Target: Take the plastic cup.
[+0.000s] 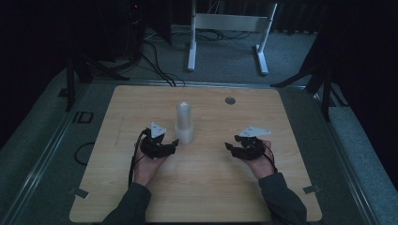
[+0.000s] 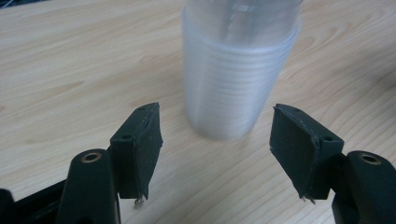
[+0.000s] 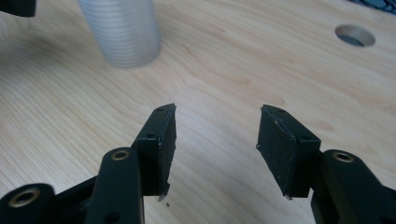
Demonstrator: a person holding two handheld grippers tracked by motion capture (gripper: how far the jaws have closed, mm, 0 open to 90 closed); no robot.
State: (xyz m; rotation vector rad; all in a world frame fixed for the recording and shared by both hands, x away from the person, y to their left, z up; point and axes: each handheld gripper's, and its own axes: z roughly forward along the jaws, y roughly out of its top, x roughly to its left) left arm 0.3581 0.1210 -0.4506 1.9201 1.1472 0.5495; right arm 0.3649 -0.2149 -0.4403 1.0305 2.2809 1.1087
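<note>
A stack of clear plastic cups (image 1: 184, 124) stands upright near the middle of the wooden table (image 1: 211, 187). My left gripper (image 1: 172, 144) sits just left of the stack's base, pointing at it. In the left gripper view its jaws (image 2: 217, 140) stand apart, with the cup stack (image 2: 233, 70) just beyond the tips and nothing between them. My right gripper (image 1: 230, 146) is well to the right of the stack, pointing left. The right gripper view has its jaws (image 3: 217, 140) apart over bare wood, with the stack (image 3: 122, 32) farther off at the upper left.
A round hole (image 1: 229, 100) is cut in the table's far side, also seen as a hole (image 3: 355, 36) in the right gripper view. A white stand (image 1: 230, 28) and cables lie on the floor behind the table. Tape marks (image 1: 80, 192) sit at the near corners.
</note>
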